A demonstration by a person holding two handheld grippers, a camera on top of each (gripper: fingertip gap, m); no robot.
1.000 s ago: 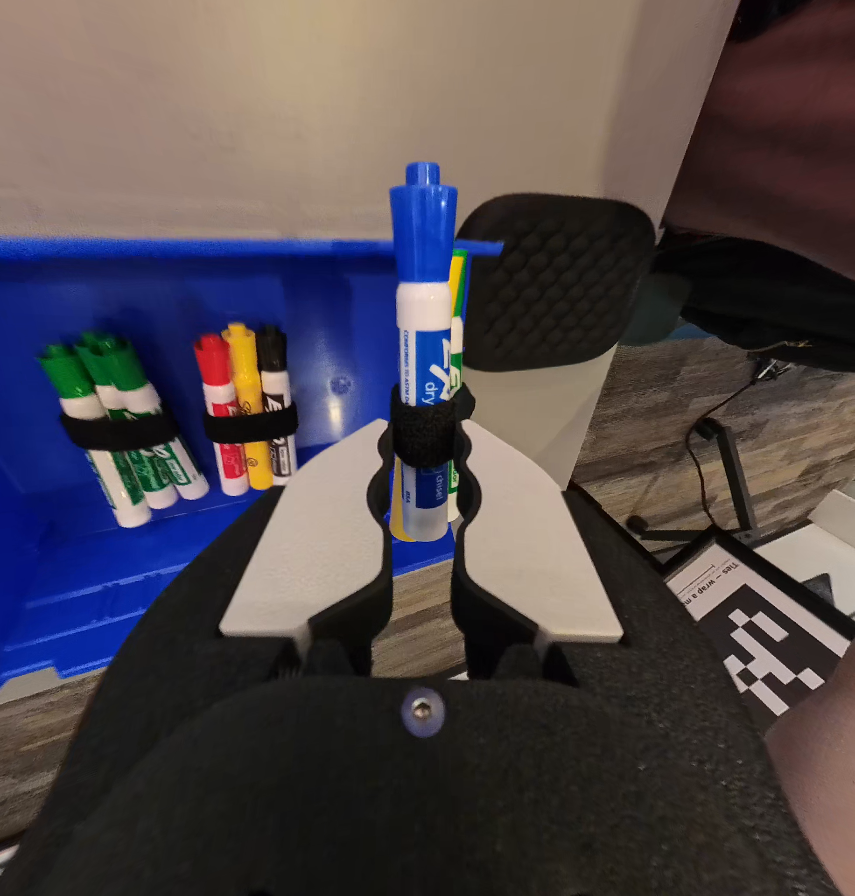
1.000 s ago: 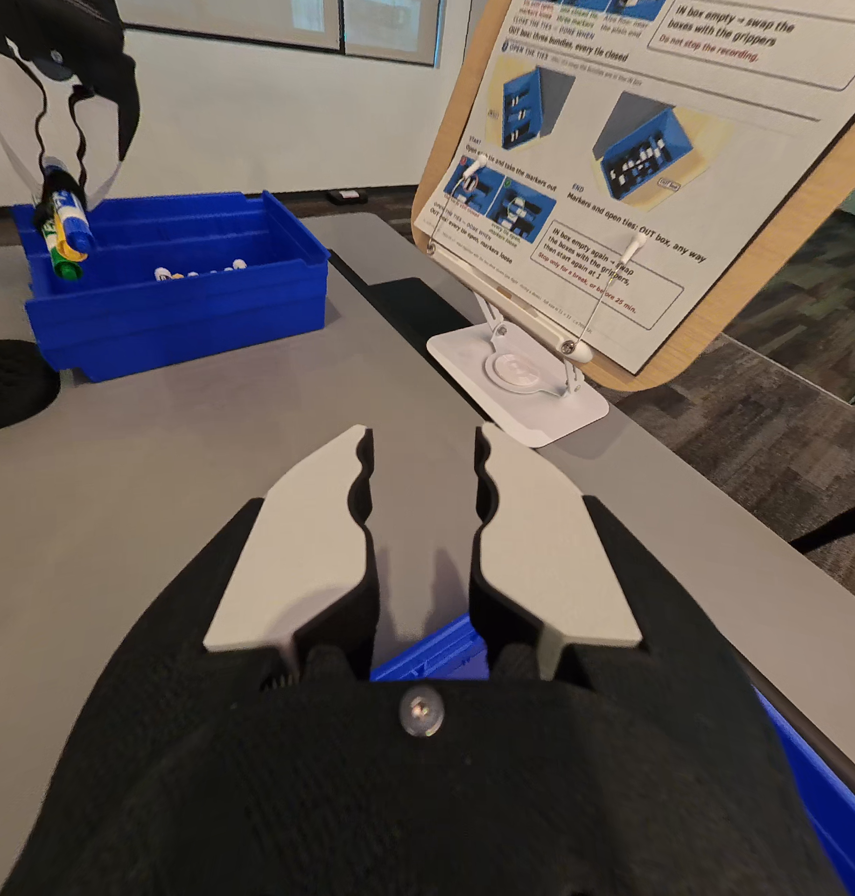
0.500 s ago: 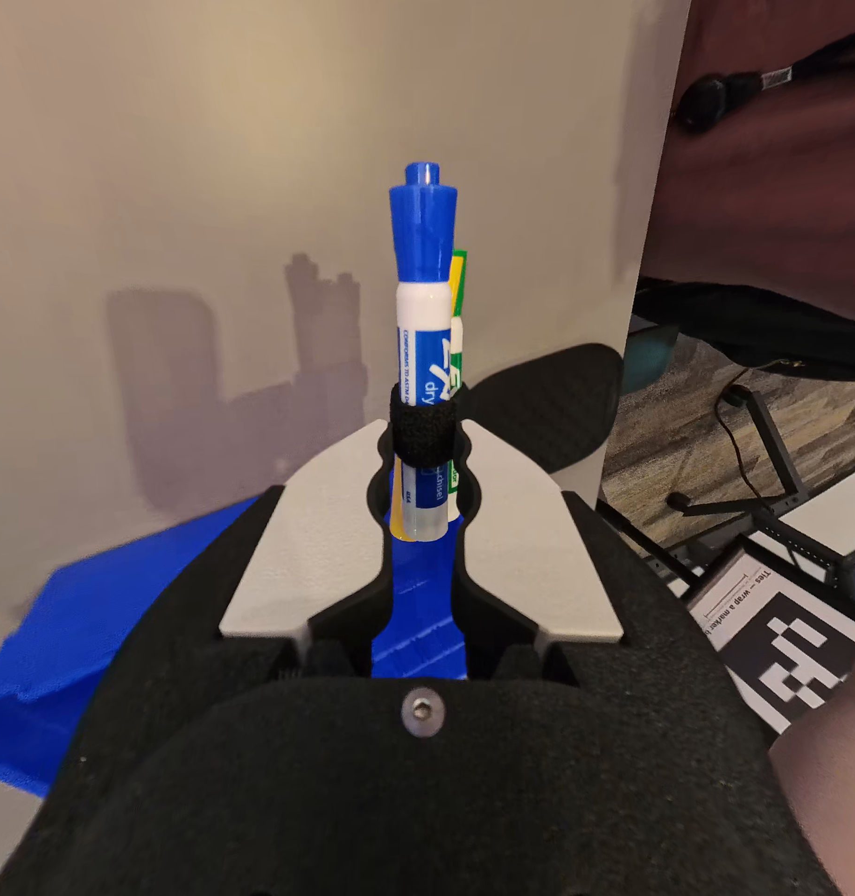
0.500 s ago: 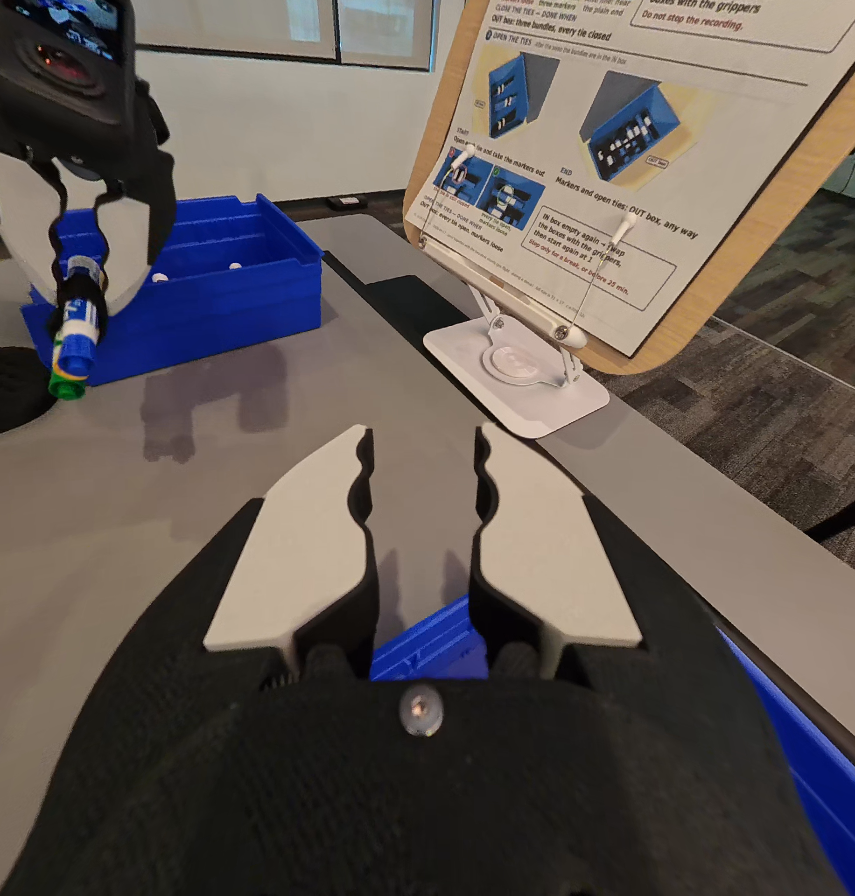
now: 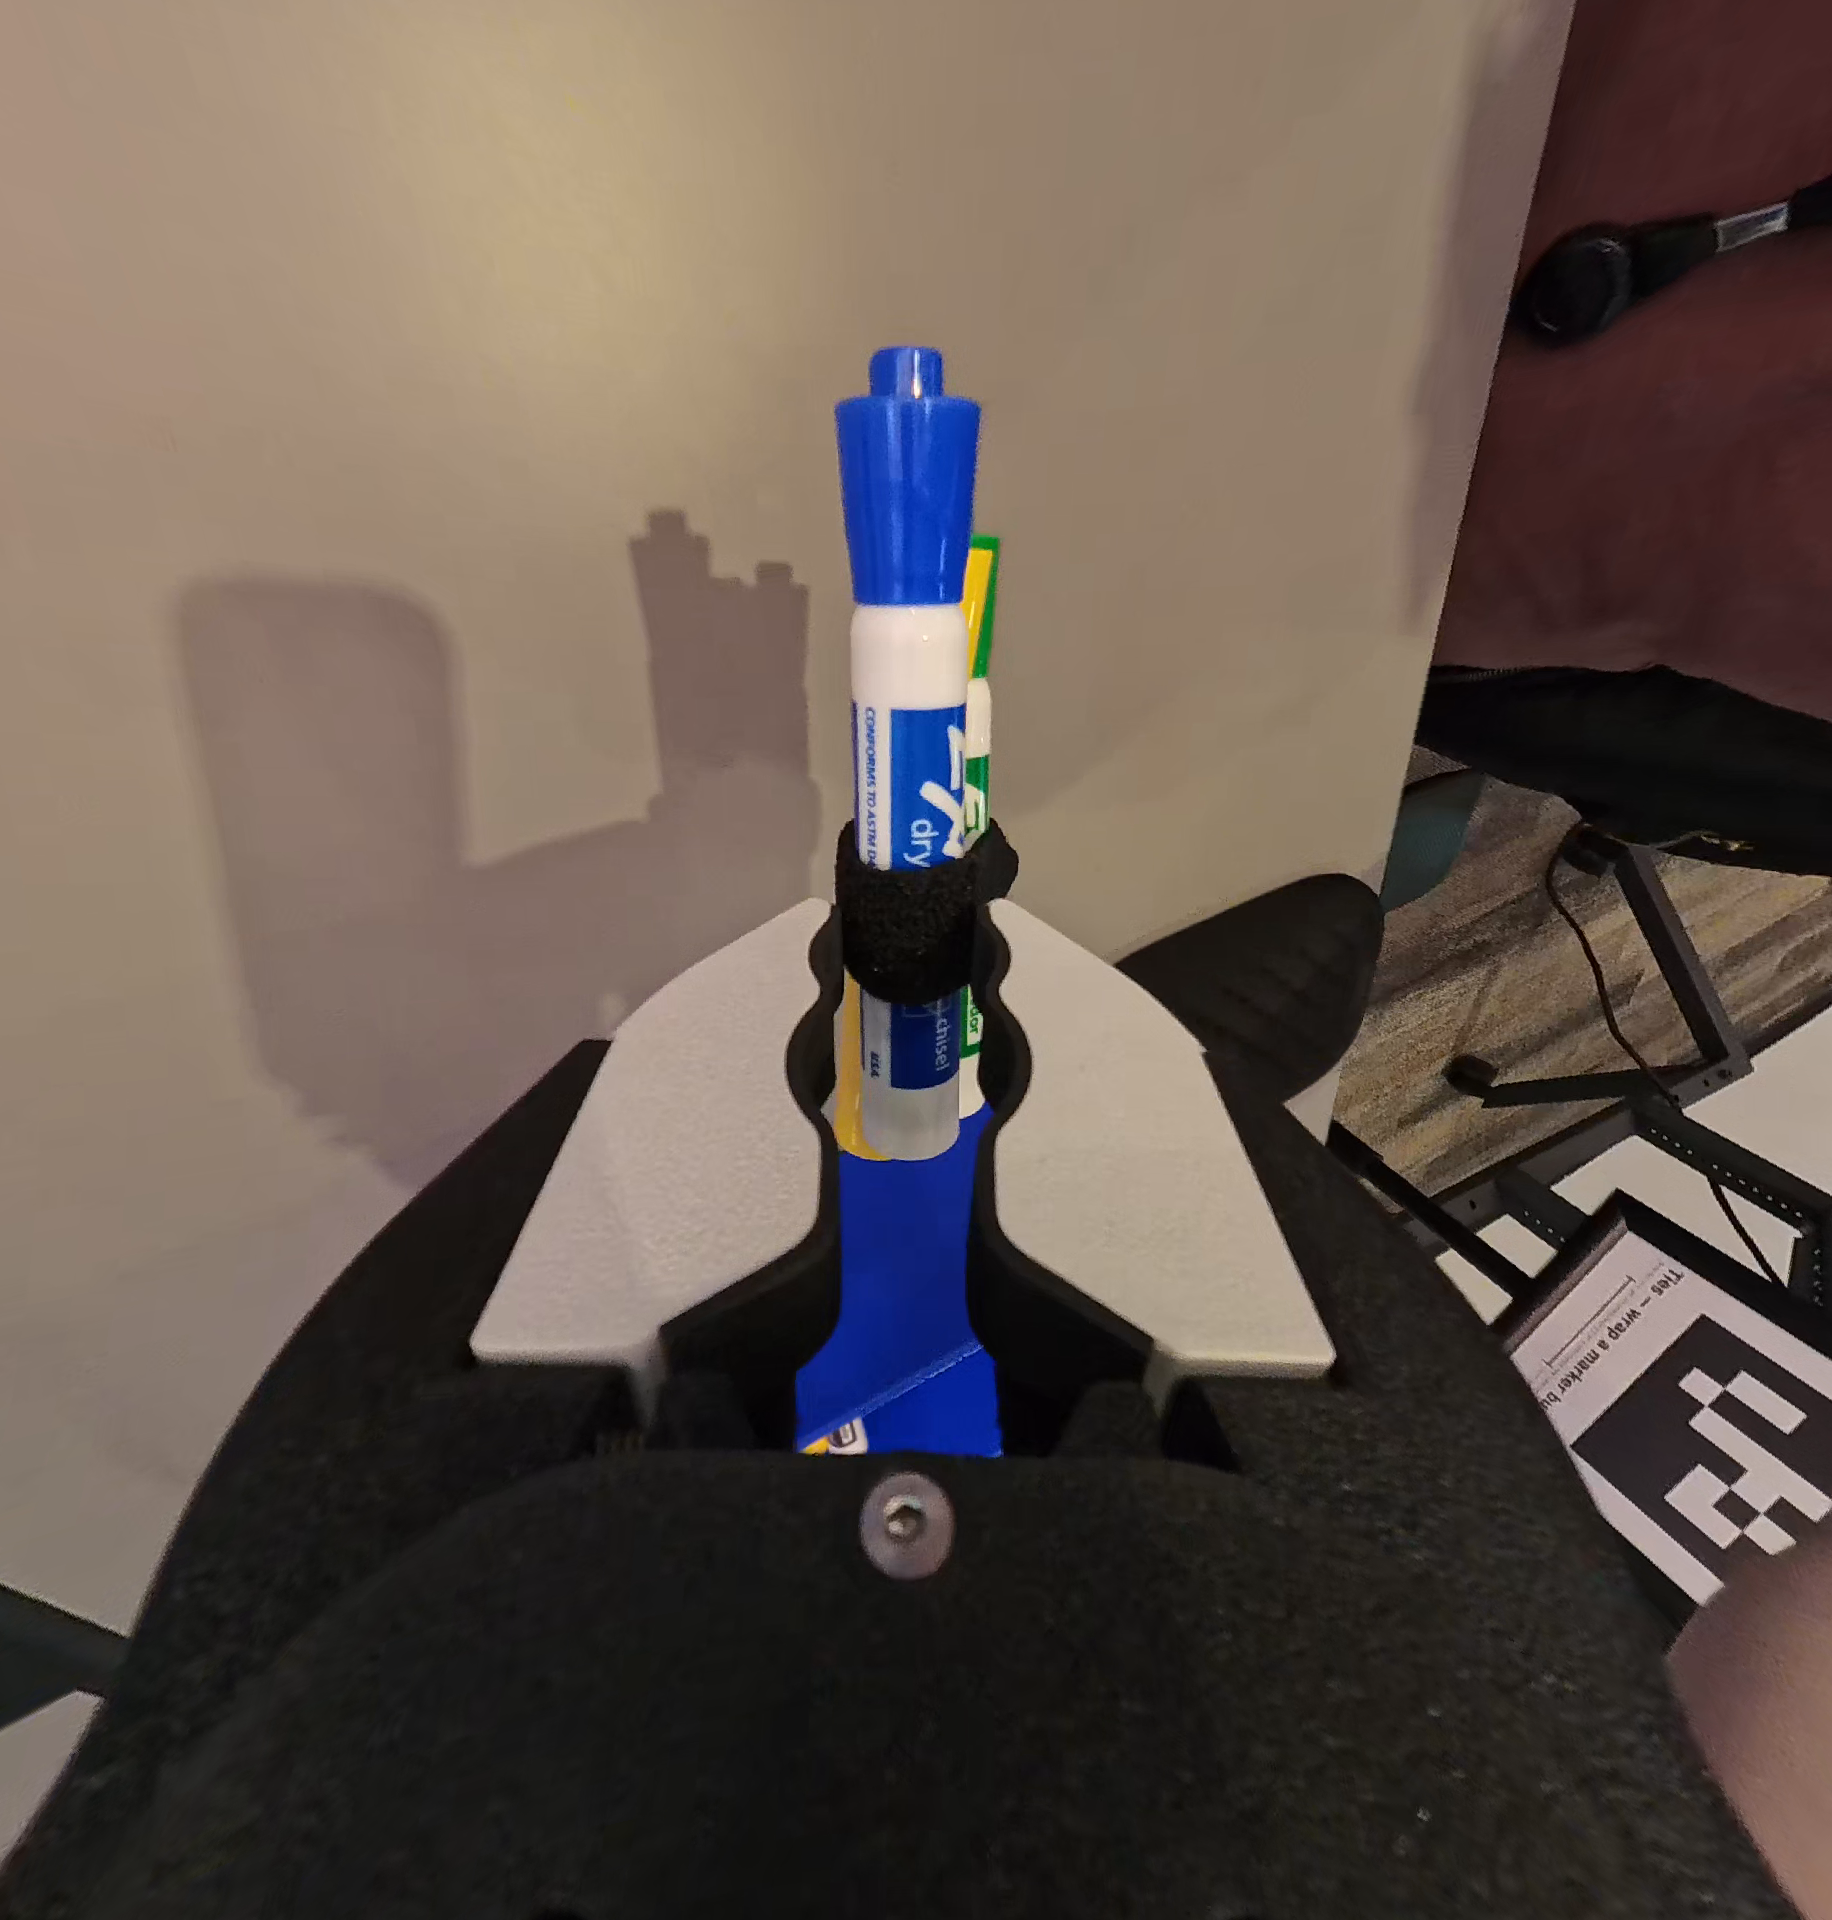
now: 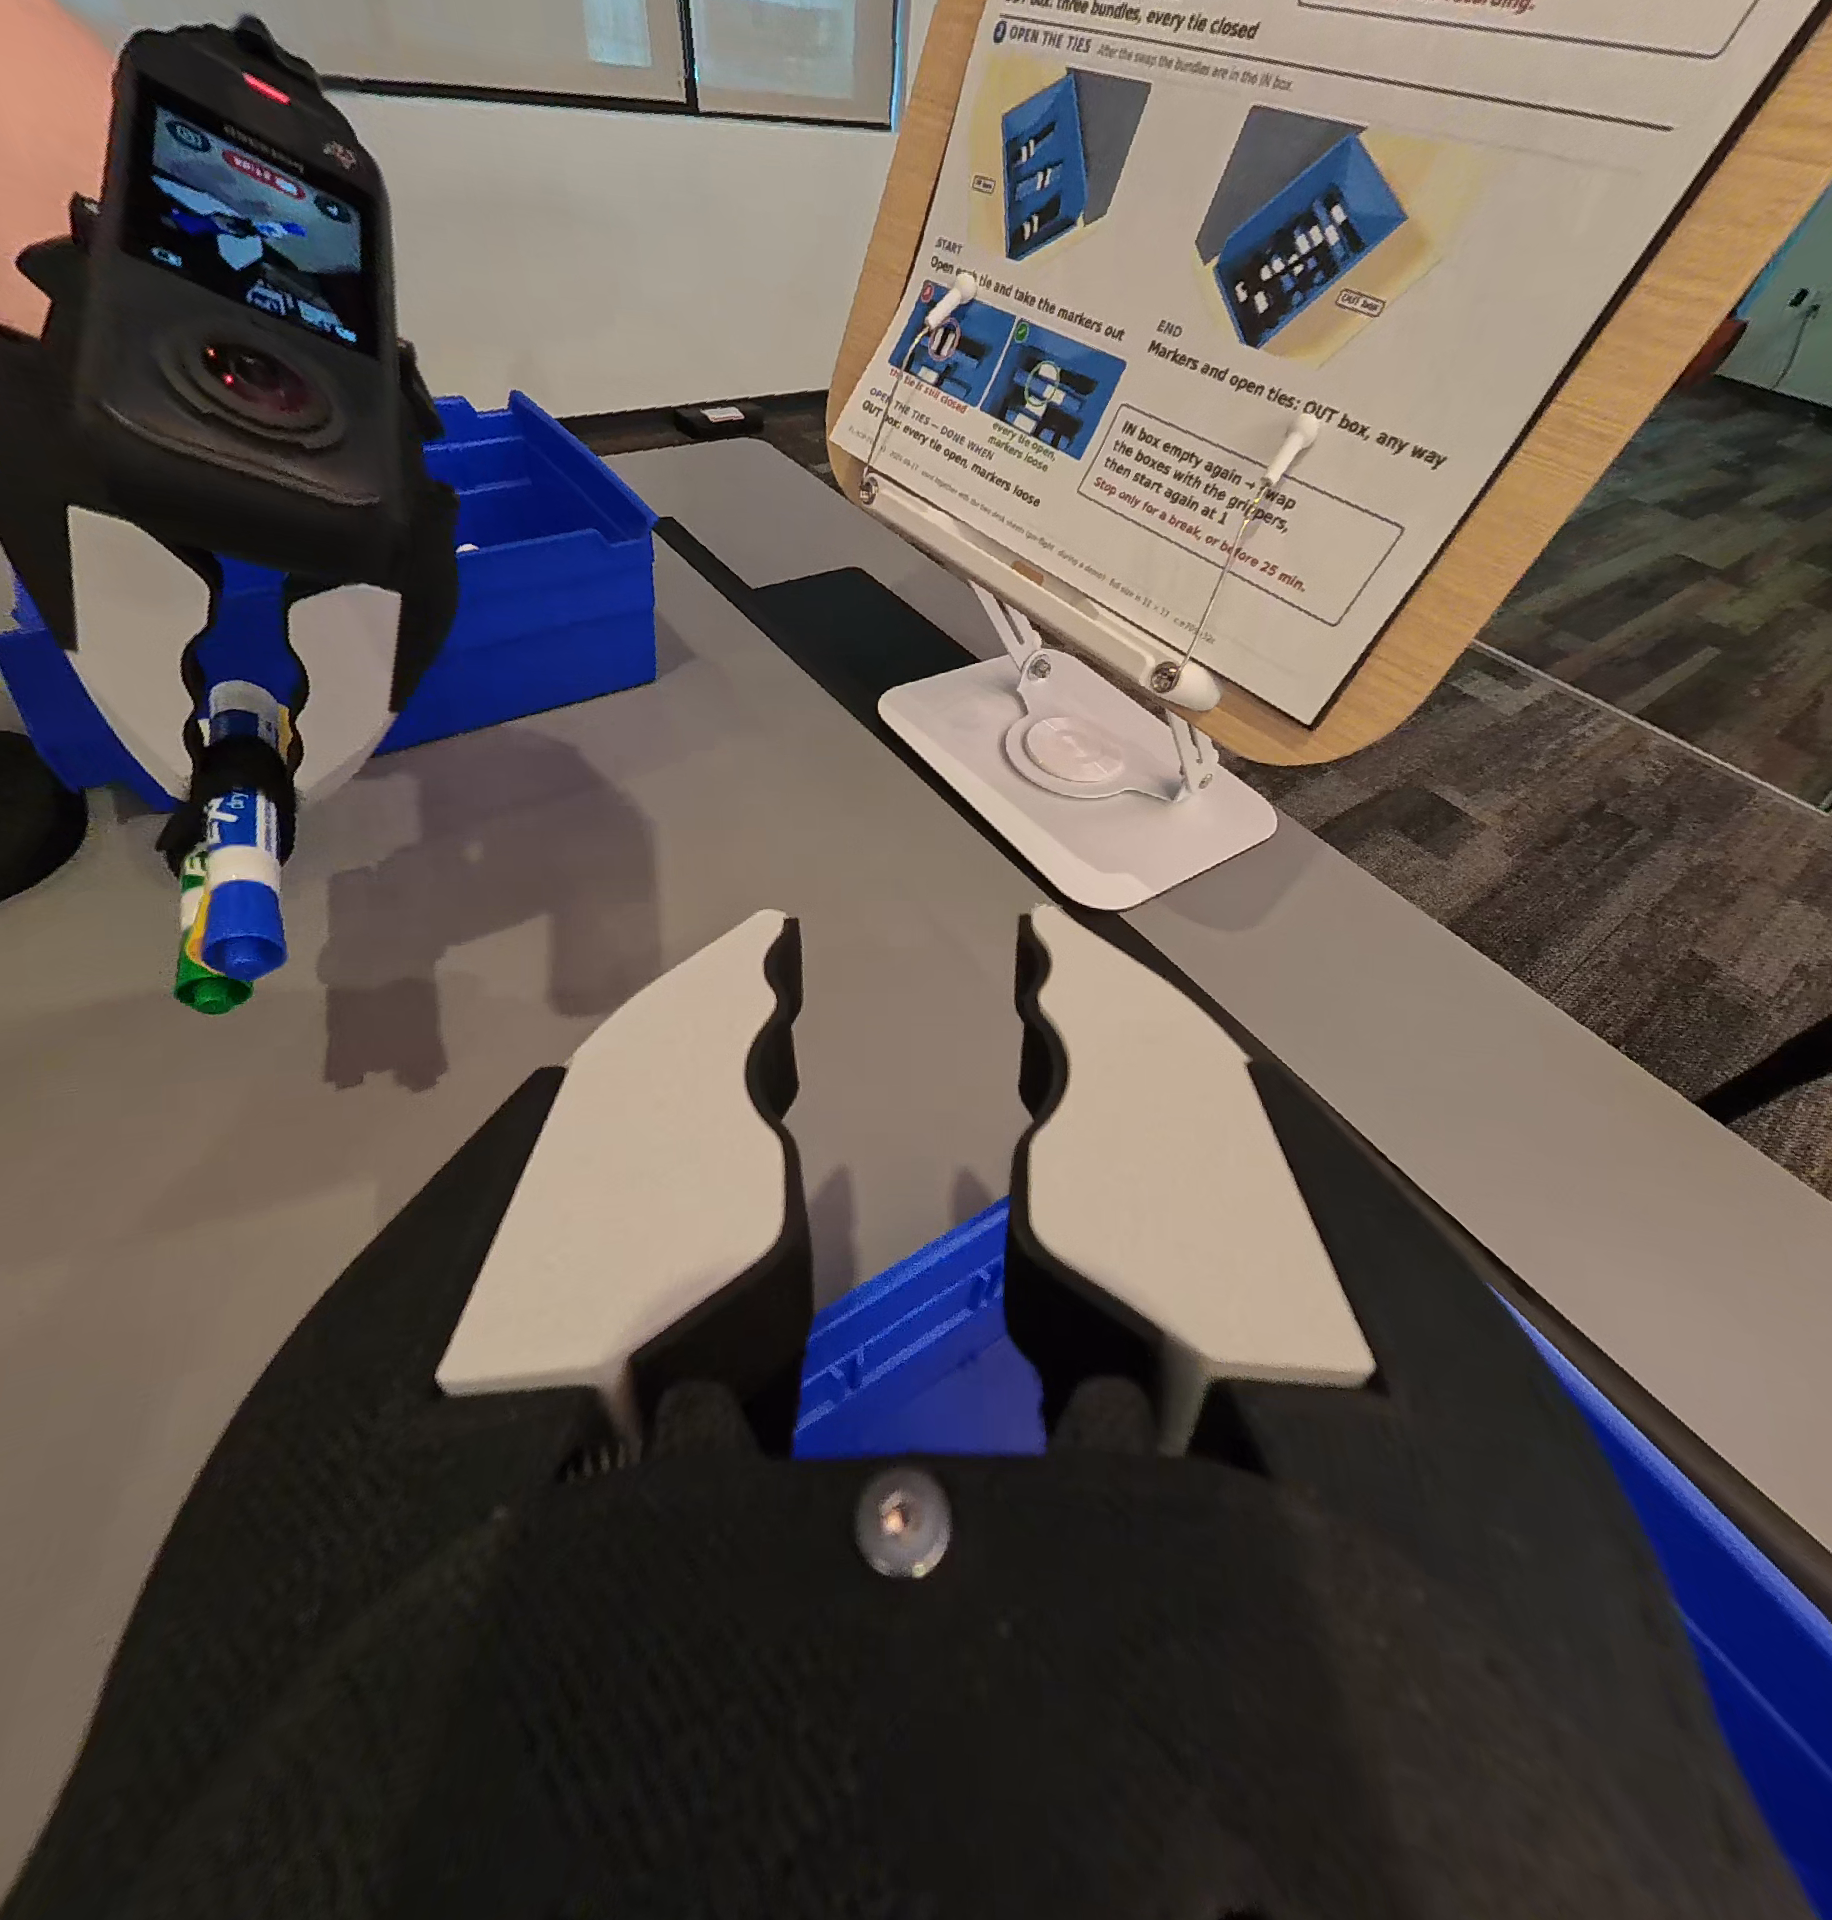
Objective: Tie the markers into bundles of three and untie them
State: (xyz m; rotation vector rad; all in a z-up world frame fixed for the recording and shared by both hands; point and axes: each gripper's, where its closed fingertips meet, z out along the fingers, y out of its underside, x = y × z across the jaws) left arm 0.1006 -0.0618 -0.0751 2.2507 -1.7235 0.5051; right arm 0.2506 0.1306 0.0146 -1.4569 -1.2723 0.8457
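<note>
the right gripper [image 6: 901,1023] is held apart and empty over the grey table [image 6: 164,1195]. farther off, the bundle of three markers [image 5: 907,790], bound by its black tie [image 5: 907,920], is clamped in the left gripper [image 5: 907,997]. it has been carried out of the far blue bin [image 6: 538,582] over the table; untying is judged next.

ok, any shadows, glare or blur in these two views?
Left wrist view: sharp; left gripper and marker bundle cast a hard shadow on the table; small glint on the blue cap. Right wrist view: same shadow beside the bundle; wide-angle bending on the instruction board; right gripper sharp.
</note>
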